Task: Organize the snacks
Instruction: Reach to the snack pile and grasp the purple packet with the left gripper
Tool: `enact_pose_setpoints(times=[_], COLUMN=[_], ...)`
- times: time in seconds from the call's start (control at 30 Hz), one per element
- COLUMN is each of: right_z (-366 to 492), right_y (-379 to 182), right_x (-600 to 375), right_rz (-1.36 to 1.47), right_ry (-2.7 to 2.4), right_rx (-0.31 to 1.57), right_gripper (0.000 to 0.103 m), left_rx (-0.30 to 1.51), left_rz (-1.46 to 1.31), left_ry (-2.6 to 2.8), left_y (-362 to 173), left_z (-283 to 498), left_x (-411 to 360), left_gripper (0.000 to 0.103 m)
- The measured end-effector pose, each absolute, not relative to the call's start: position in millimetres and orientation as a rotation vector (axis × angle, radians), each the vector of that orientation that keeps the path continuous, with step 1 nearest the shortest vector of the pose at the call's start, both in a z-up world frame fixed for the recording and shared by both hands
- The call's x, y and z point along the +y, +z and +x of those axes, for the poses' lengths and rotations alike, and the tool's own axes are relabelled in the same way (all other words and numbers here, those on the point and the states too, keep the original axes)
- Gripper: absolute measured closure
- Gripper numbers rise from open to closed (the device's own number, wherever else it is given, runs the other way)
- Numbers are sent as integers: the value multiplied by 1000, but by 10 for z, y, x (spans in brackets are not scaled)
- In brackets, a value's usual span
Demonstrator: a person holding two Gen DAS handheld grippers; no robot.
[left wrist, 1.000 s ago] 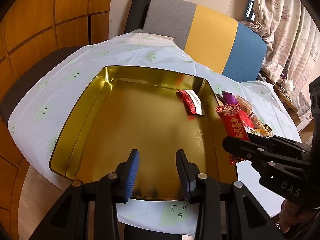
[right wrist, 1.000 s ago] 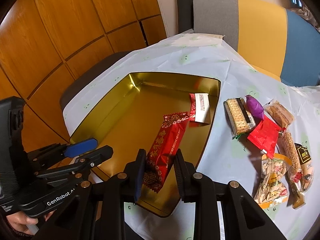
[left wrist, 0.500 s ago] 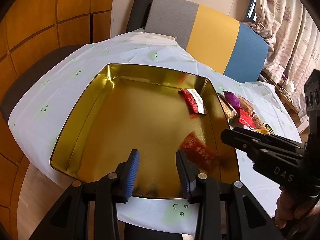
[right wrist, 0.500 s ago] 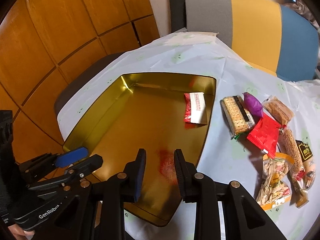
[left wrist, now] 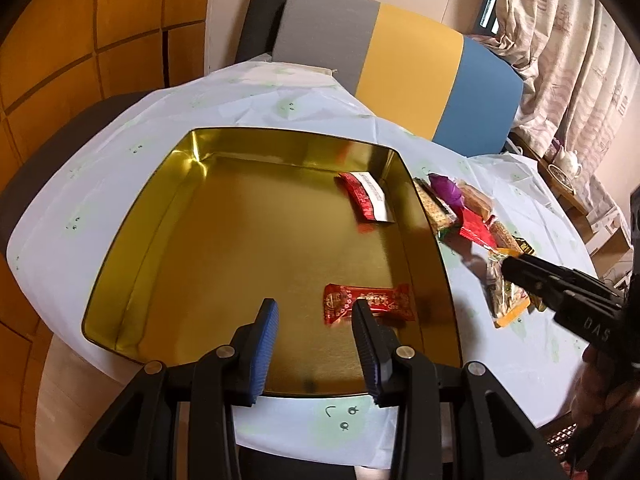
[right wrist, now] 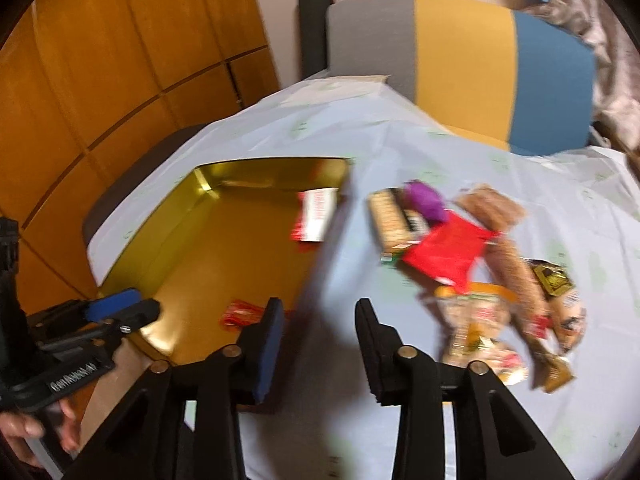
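Observation:
A gold tin tray [left wrist: 132, 240] sits on the white tablecloth. Inside it lie a long red packet [left wrist: 368, 302] near the front and a red-and-white packet [left wrist: 368, 202] by the far right wall. My left gripper [left wrist: 316, 308] hovers over the tray's near edge, open and empty. My right gripper [right wrist: 319, 308] is over bare cloth just right of the tray [right wrist: 168, 216], its jaws opening with nothing between them. Ahead and to its right lies a pile of snacks: a cracker pack [right wrist: 390, 220], a purple sweet [right wrist: 424, 202], a red packet [right wrist: 448, 254] and a nut bag [right wrist: 476, 332].
A chair [left wrist: 408, 44] with a grey, yellow and blue back stands behind the table. Wood panelling [left wrist: 100, 20] runs along the left. Curtains [left wrist: 568, 48] and a shelf with a teapot [left wrist: 568, 162] are at the right. A hand [right wrist: 24, 428] holds the left gripper's handle.
The right gripper let the long red packet fall into the tray, then swung right off the tray towards the snack pile, its jaws wider. The left gripper stayed put.

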State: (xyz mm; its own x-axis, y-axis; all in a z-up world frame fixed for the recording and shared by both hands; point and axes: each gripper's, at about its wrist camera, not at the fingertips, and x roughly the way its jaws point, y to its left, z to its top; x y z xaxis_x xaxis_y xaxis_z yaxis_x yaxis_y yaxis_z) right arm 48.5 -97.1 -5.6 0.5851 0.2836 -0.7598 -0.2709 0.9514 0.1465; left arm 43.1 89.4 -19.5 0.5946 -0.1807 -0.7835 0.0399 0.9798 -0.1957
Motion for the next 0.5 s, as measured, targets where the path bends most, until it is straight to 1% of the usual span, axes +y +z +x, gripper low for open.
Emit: enact_pose_setpoints(times=[0.07, 0.2, 0.3, 0.37, 0.43, 0.5], right_z=[492, 491, 482, 479, 472, 473], right_y=[-51, -52, -27, 14, 62, 121], right_x=[-1197, -1629, -1908, -2102, -2302, -2512], right_rz=[24, 40, 37, 22, 2, -15], right_ry=[270, 171, 109, 71, 39, -3], right_rx=[889, 897, 894, 887, 877, 865], right_gripper=[60, 58, 50, 48, 40, 38], left_rx=[926, 921, 920, 930, 916, 905], left_rz=[-161, -153, -155, -152, -98, -68], left_ry=[-135, -160, -193, -244, -269, -306], left_y=[-189, -151, -101, -58, 25, 104], left_z=[441, 459, 497, 541, 573, 618], left_x=[869, 802, 740, 669, 532, 389], left_gripper=[63, 62, 61, 61, 61, 61])
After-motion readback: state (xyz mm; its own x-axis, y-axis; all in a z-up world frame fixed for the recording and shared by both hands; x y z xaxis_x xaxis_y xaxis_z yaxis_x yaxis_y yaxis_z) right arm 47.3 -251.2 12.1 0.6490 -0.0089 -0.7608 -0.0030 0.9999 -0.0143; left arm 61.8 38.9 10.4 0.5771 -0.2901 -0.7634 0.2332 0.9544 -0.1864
